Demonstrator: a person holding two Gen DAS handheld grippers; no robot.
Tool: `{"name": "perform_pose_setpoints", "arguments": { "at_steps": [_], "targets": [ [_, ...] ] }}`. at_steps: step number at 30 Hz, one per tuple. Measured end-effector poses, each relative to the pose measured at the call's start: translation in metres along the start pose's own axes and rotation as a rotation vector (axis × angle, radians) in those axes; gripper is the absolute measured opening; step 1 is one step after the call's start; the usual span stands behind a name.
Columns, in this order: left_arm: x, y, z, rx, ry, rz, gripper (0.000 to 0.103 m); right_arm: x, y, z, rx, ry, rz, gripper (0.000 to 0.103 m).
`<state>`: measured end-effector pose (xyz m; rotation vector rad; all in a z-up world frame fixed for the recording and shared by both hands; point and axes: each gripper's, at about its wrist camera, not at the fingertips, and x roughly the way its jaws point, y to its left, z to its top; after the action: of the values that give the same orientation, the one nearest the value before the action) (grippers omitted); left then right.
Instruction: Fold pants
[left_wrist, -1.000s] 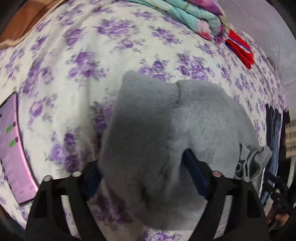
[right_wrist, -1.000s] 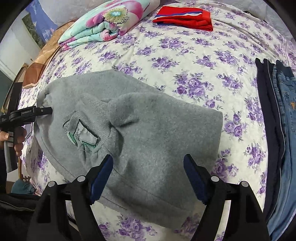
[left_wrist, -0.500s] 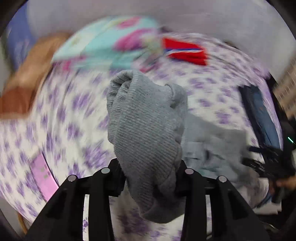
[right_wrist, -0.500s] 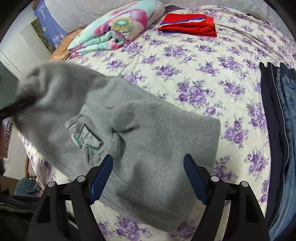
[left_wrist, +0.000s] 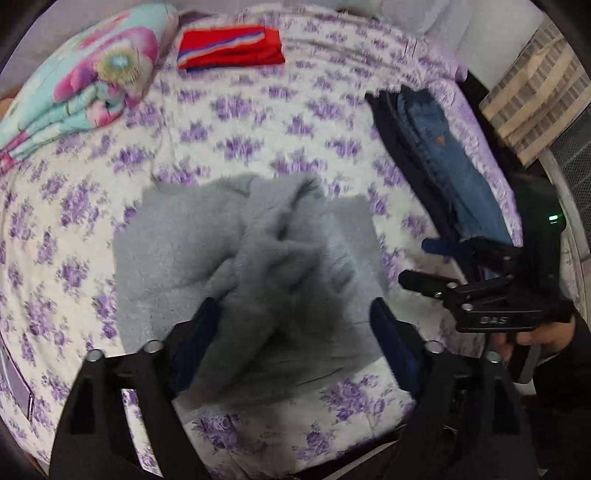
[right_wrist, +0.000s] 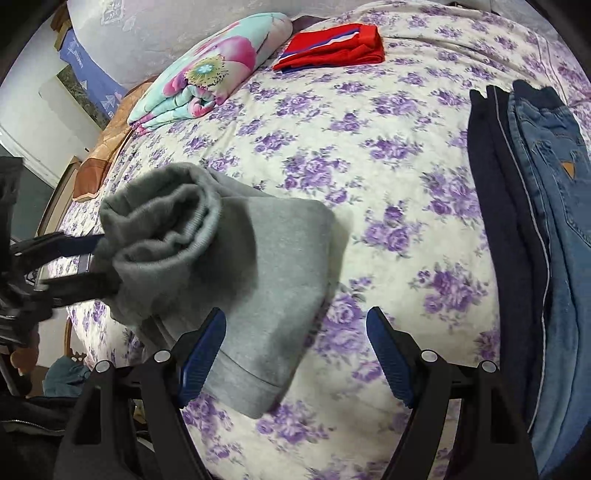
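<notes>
The grey sweatpants (left_wrist: 258, 258) lie folded over on the floral bedsheet (left_wrist: 92, 206), their ribbed cuff end (right_wrist: 173, 221) bunched and raised on top. My left gripper (left_wrist: 293, 310) hangs over the bunch, its jaws opening wide with blurred grey cloth between them and no pad pressing. The right wrist view has it at the pants' left edge (right_wrist: 105, 262). My right gripper (right_wrist: 295, 315) is open above the sheet at the pants' (right_wrist: 266, 266) right border, with only the sheet between its fingers. From the left wrist view it is at the right (left_wrist: 413, 260).
A folded floral quilt (right_wrist: 207, 74) and a folded red garment (right_wrist: 332, 44) lie at the far side of the bed. Jeans and dark trousers (right_wrist: 546, 221) are laid along the right. A pink device (left_wrist: 14, 384) lies at the left edge. A hand (left_wrist: 535, 336) holds the right gripper.
The left gripper closed on the cuff end, lifted it and carried it over the rest of the pants toward the right gripper, then spread its jaws. The right gripper slid right, off the pants.
</notes>
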<state>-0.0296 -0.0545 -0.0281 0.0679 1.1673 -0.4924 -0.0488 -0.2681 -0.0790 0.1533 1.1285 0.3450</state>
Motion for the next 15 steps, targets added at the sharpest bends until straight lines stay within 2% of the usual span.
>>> {"name": "perform_pose_setpoints", "arguments": {
  "at_steps": [2,4,6,8,9,10,12,15],
  "targets": [
    [-0.019,0.004,-0.002,0.001,-0.058,0.016,0.083,-0.001,-0.002,0.003,0.008,-0.001,0.034,0.079],
    [-0.036,0.012,-0.001,-0.046,-0.1,0.034,0.085,-0.001,0.001,0.01,0.033,0.002,0.11,0.082],
    [-0.055,0.032,-0.006,-0.115,-0.169,0.059,0.09,0.001,0.006,0.018,0.061,0.008,0.176,0.089],
    [-0.067,0.057,-0.013,-0.199,-0.223,0.102,0.093,0.005,0.017,0.031,0.092,0.011,0.252,0.092],
    [-0.067,0.069,-0.014,-0.24,-0.231,0.131,0.093,0.006,0.021,0.036,0.103,0.014,0.281,0.093],
    [-0.061,0.088,-0.019,-0.311,-0.222,0.198,0.093,0.008,0.027,0.043,0.127,0.019,0.314,0.094],
    [-0.044,0.11,-0.025,-0.379,-0.185,0.269,0.093,0.013,0.035,0.055,0.18,0.03,0.347,0.098],
    [-0.017,0.115,-0.029,-0.375,-0.125,0.243,0.092,0.02,0.041,0.064,0.254,0.056,0.345,0.099]
  ]
}}
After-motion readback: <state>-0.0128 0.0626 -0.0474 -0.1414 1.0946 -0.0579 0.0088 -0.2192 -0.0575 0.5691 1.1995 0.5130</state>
